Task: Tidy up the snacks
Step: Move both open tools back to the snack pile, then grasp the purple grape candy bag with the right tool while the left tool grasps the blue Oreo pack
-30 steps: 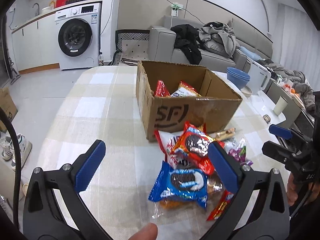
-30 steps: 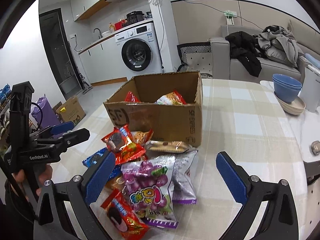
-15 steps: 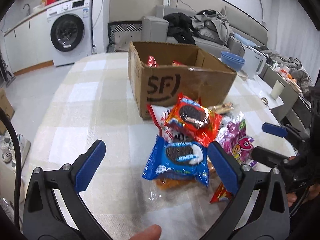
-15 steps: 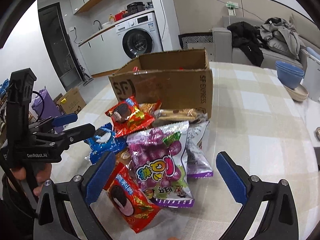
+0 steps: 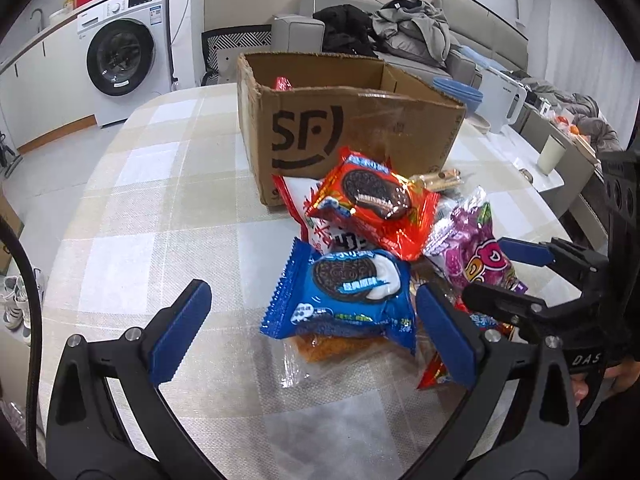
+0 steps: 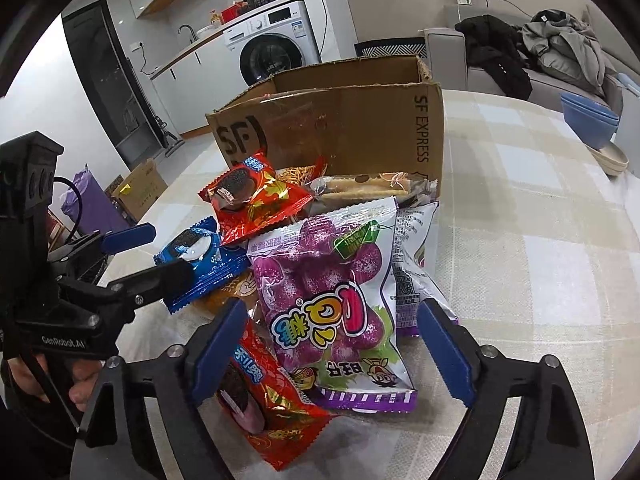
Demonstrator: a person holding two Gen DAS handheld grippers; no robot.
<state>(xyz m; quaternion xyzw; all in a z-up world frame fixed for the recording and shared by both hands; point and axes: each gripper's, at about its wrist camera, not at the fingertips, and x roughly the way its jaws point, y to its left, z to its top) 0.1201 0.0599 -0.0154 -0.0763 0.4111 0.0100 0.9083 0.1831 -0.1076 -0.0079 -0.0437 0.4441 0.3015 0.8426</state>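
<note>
A pile of snack packs lies on the checked table in front of an open SF cardboard box (image 5: 344, 136) that holds a few snacks. My left gripper (image 5: 316, 332) is open, low over the table, its fingers straddling the blue Oreo pack (image 5: 344, 296). A red Oreo pack (image 5: 372, 204) lies behind it. My right gripper (image 6: 332, 348) is open around the purple grape candy bag (image 6: 328, 300); another red Oreo pack (image 6: 264, 404) lies by its left finger. The box (image 6: 344, 128) stands just behind. Each gripper shows in the other's view.
Blue bowls (image 6: 592, 124) stand at the table's right side, with a white kettle (image 5: 500, 104) and a cup (image 5: 550, 156) nearby. A biscuit pack (image 6: 364, 188) leans by the box. A washing machine (image 5: 120, 52) and sofa (image 5: 400, 32) stand beyond the table.
Both grippers have come down and forward toward the snack pile. The left one now straddles the blue Oreo pack, the right one the purple candy bag. Both stay open.
</note>
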